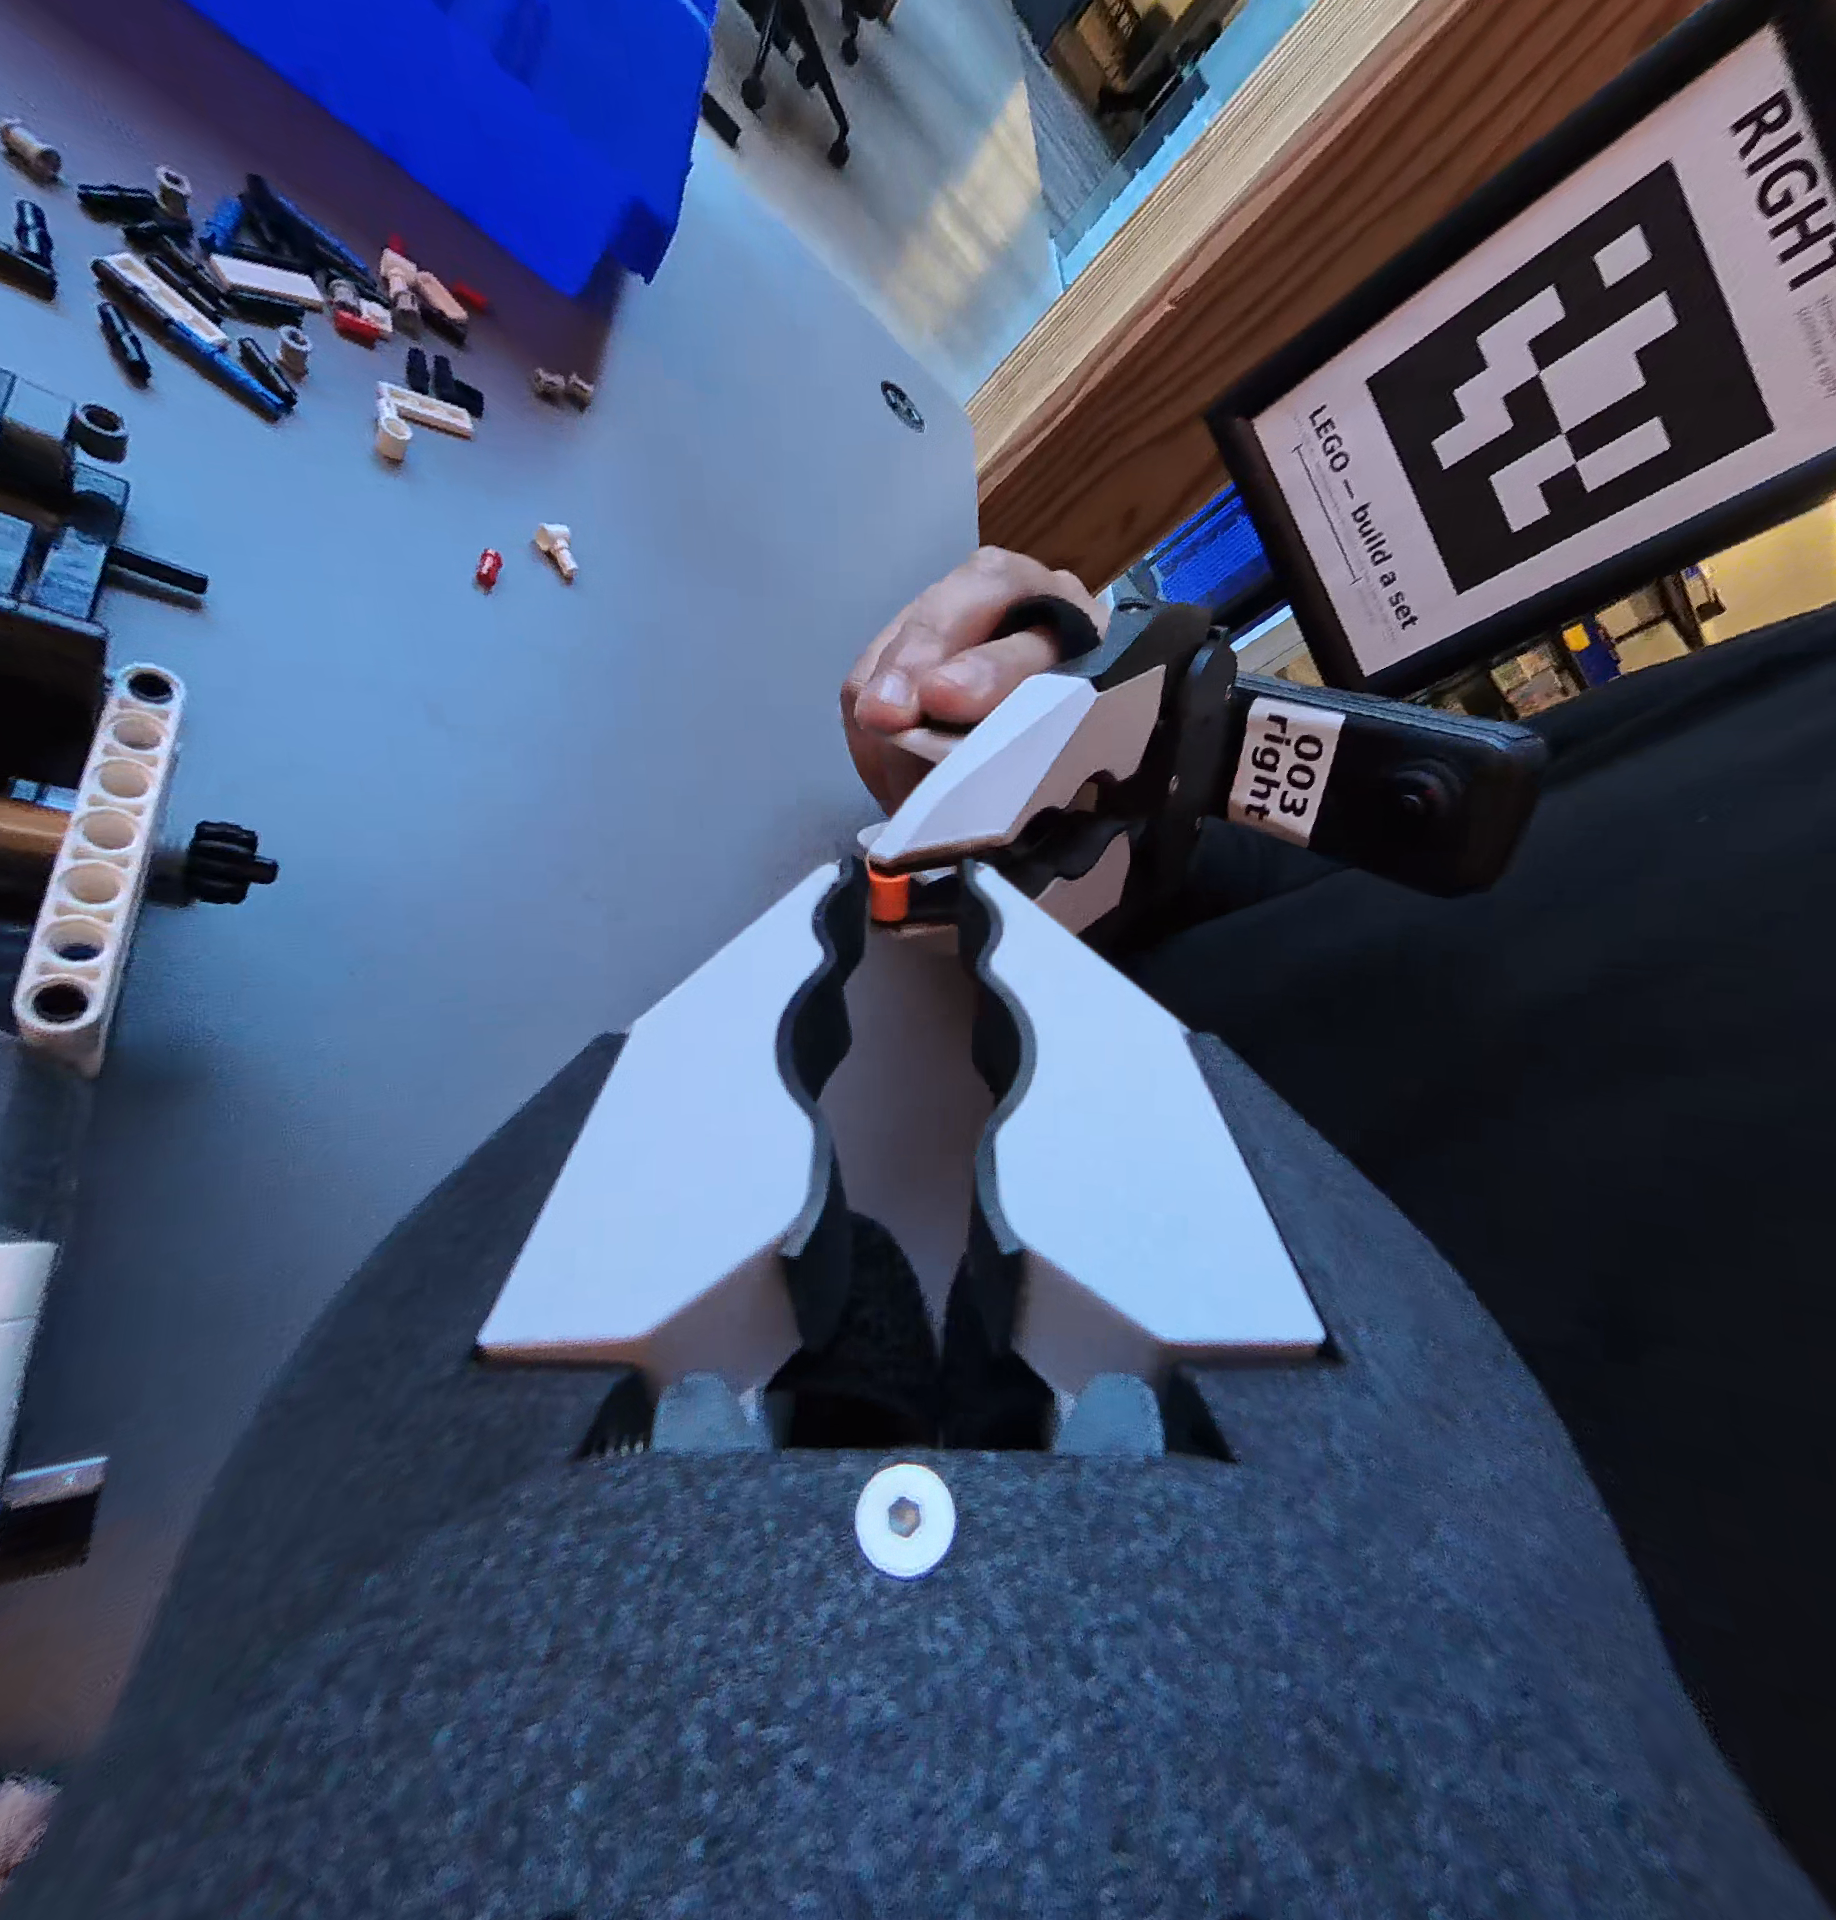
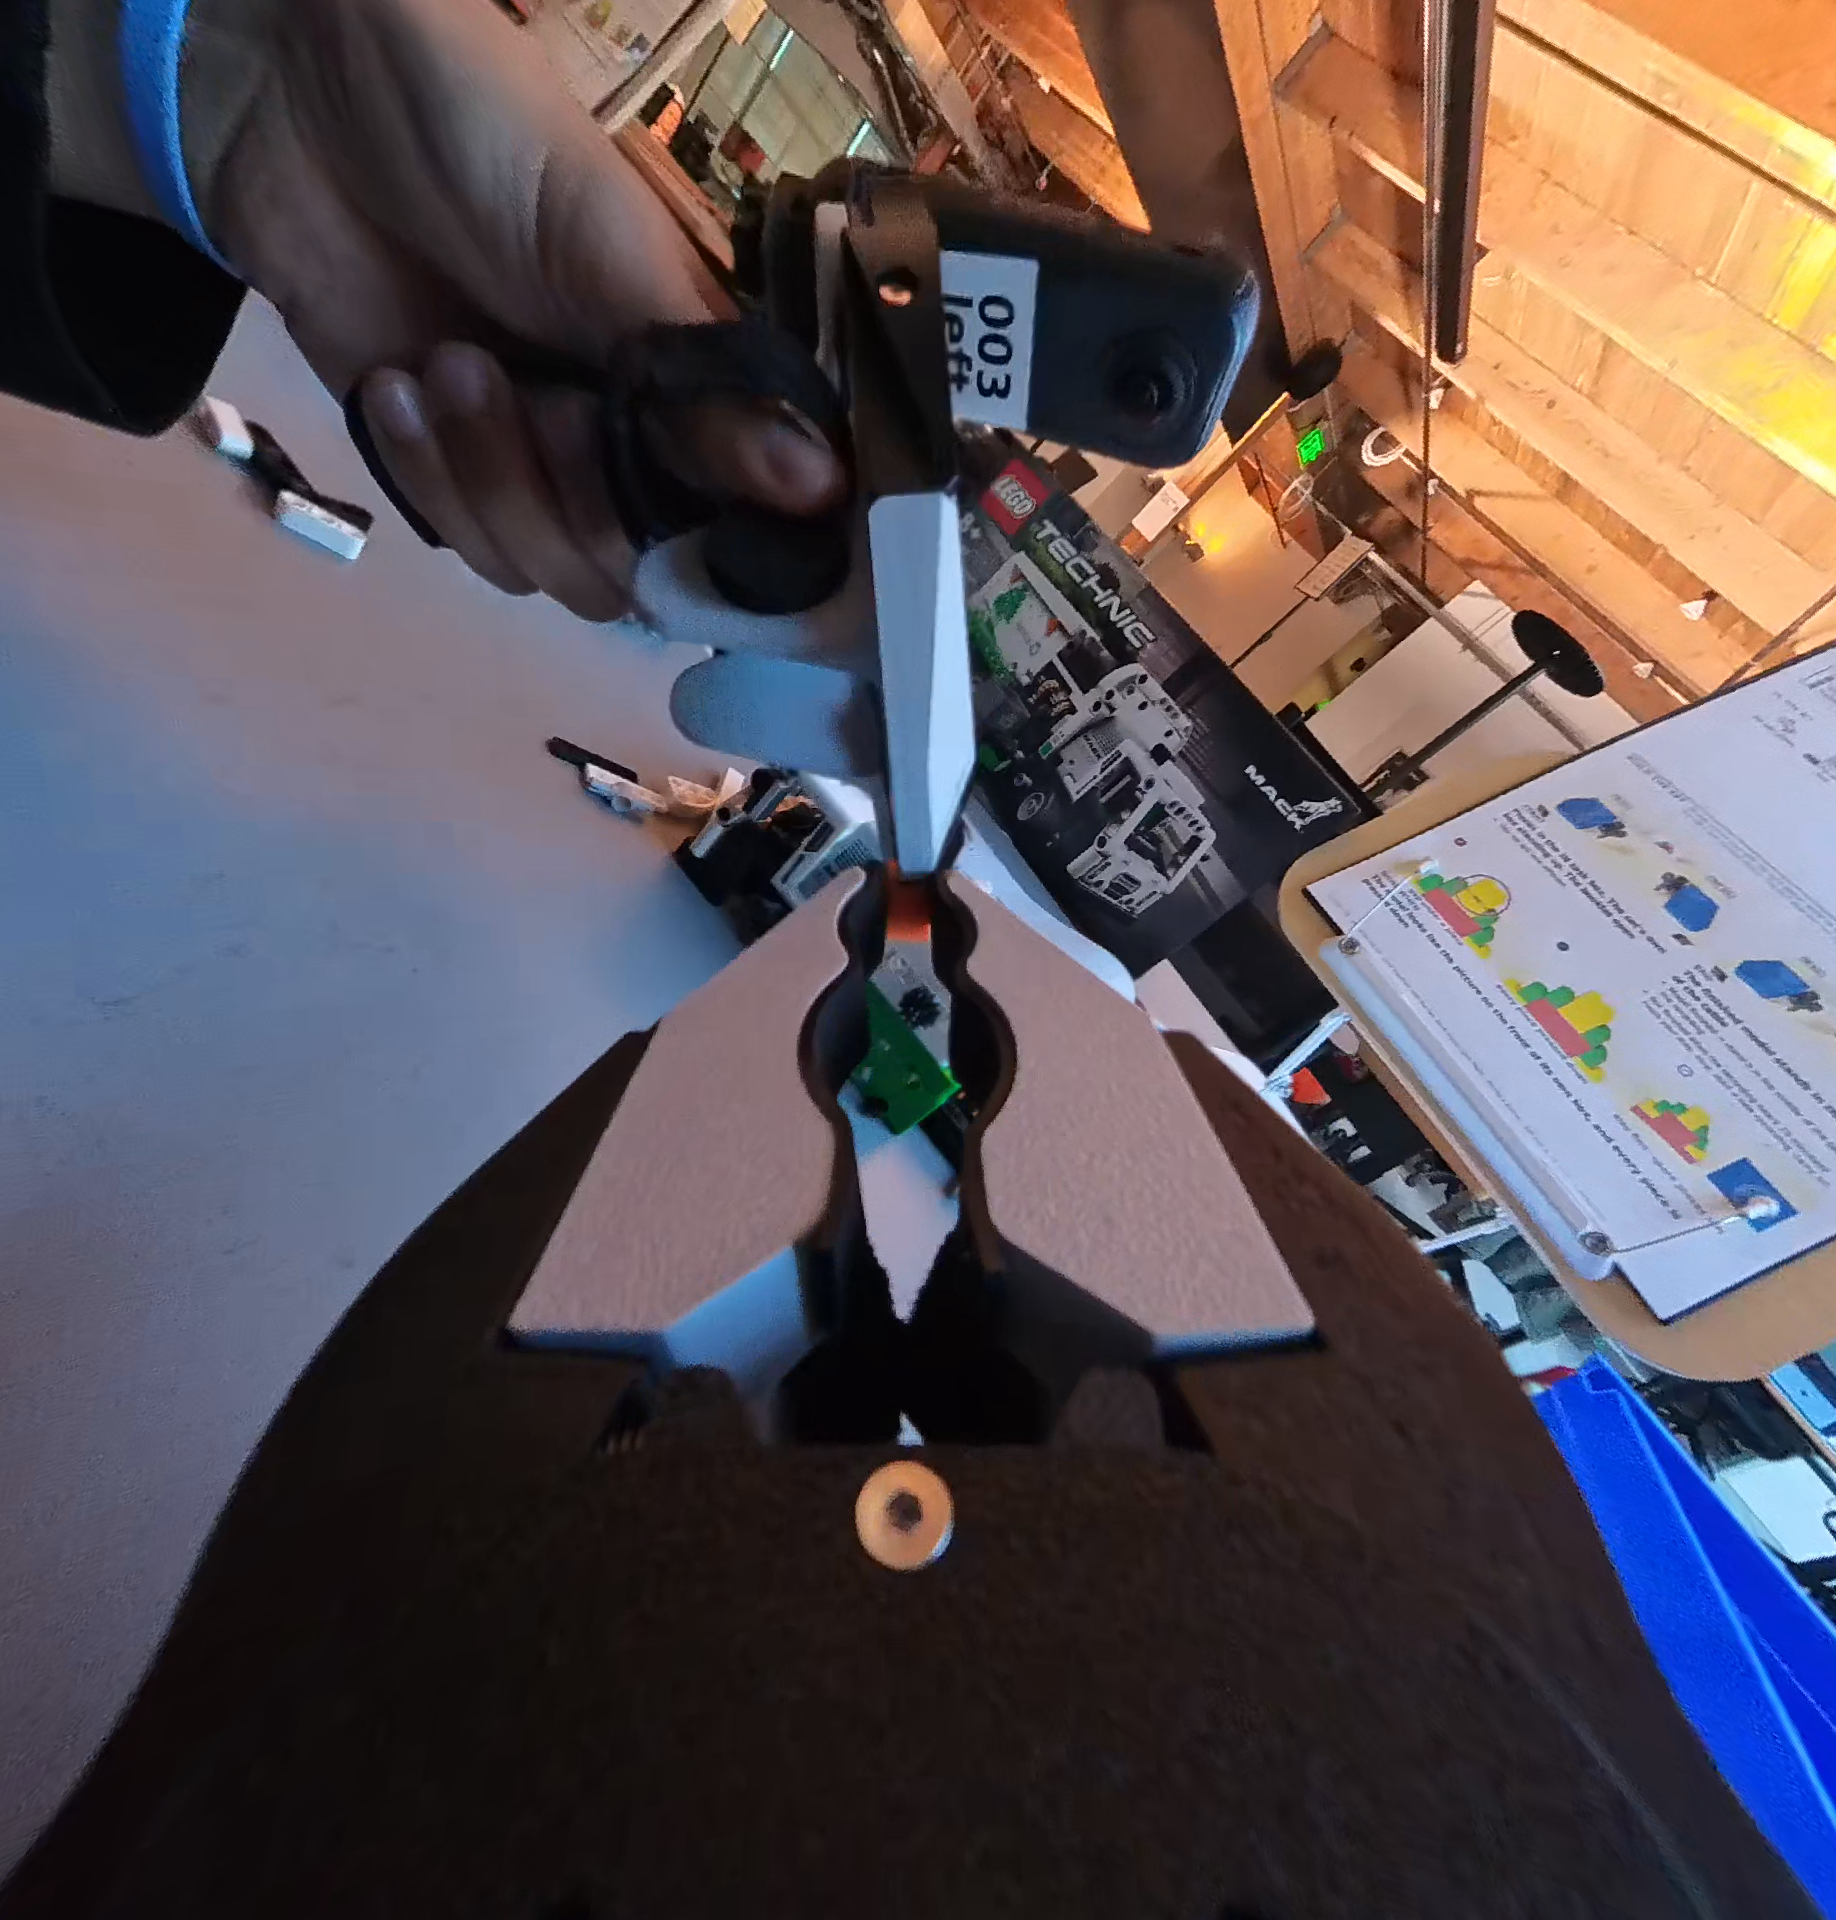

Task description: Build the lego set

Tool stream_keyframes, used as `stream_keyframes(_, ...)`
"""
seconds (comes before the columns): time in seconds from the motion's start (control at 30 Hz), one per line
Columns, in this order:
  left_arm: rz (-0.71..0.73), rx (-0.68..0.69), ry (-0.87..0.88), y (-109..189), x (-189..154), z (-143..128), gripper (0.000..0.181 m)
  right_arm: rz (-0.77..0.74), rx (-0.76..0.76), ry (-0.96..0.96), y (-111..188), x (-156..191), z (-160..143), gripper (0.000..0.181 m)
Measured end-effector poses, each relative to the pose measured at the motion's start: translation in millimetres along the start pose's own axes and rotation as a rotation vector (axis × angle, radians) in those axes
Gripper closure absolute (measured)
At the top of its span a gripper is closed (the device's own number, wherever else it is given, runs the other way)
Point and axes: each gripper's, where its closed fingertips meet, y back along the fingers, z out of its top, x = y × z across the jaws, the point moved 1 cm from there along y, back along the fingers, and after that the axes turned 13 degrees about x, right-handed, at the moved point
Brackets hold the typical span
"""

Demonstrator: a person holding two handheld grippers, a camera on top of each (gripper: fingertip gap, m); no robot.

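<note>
Left wrist view first: the left claw (image 1: pixel 903 899) is pinched on a tiny orange lego piece (image 1: pixel 888 897) right at its tips, held up over the edge of the grey bench (image 1: pixel 581 727). The right claw (image 1: pixel 898 847) comes in from the right side, tips meeting on that same orange piece, so both have it at once. A hand (image 1: pixel 924 665) wraps the right claw's handle. Off to the left on the bench there's a scatter of loose lego bits (image 1: pixel 259 281), black, white, tan, a few red, plus a white beam with round holes (image 1: pixel 98 862) and a black gear (image 1: pixel 223 862) just beside it. A blue bin (image 1: pixel 498 114) sits at the far end of the bench. A framed sign with a black and white marker (image 1: pixel 1579 353) stands at upper right.

Right wrist view: the right claw (image 2: pixel 906 904) is squeezed on the orange piece (image 2: pixel 906 912), and the left claw (image 2: pixel 919 868) drops in from above, its white fingers (image 2: pixel 919 665) closed down to a point on the same piece. A hand (image 2: pixel 540 395) grips it. Behind is the lego set box (image 2: pixel 1122 769), more loose parts (image 2: pixel 748 831) on the bench, and a small green piece (image 2: pixel 898 1070) seen between the fingers. An instruction sheet on a board (image 2: pixel 1620 997) sits to the right, with a blue bin (image 2: pixel 1724 1621) below it.
</note>
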Motion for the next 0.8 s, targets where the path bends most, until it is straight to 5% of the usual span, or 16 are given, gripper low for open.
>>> stream_keyframes(0.47, -0.018, 0.100, -0.040, -4, 14, -10, 0.175, 0.044, 0.002, 0.021, -6, 10, -9, 0.174)
stream_keyframes(0.8, 0.029, 0.112, -0.307, 3, -6, -11, 0.175, 0.243, -0.076, -0.266, 4, 5, -1, 0.160)
